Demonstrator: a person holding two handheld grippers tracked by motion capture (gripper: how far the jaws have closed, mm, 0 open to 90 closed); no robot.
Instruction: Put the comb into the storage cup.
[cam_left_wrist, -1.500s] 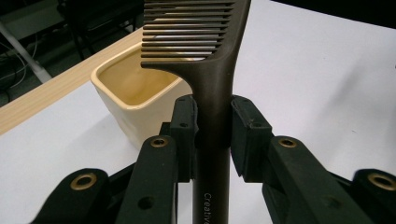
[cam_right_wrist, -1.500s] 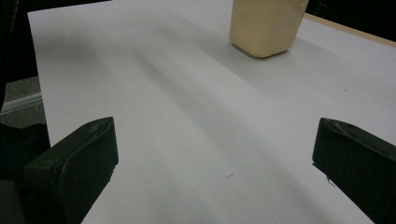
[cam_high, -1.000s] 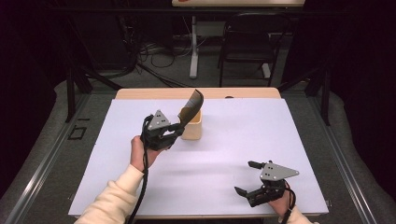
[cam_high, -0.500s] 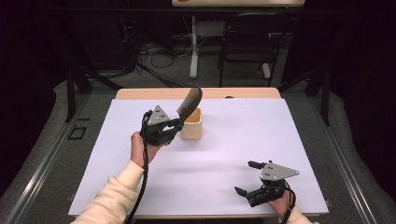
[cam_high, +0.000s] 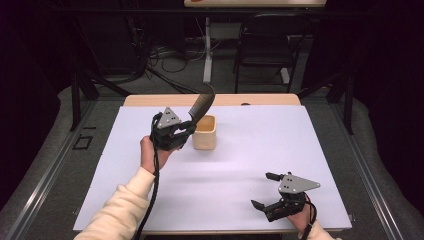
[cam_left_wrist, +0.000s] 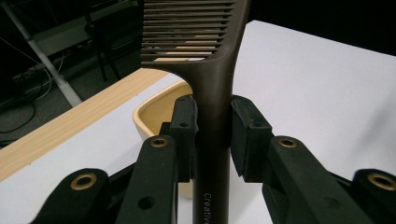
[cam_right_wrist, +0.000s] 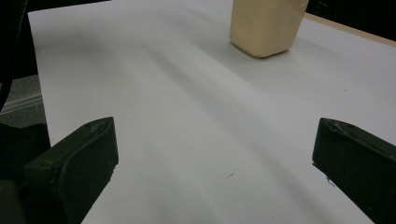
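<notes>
Comb (cam_left_wrist: 219, 93) | clamped upright in raised left hand-held gripper (cam_high: 186, 129) | beside cup (cam_high: 205, 132)

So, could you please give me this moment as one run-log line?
left gripper: shut on comb | comb: above cup | right gripper: open, nothing held | table

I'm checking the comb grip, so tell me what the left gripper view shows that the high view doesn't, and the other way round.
Left gripper view alone: the comb's teeth one by one, white lettering low on its handle, and both pads pressing the handle's sides.

High view alone: the whole white table, the left gripper lifted beside the cup, the right gripper open and holding nothing near the front right corner, a chair and cables behind.

Both: the dark comb clamped by its handle, the tan cup by it, the wooden table edge.
</notes>
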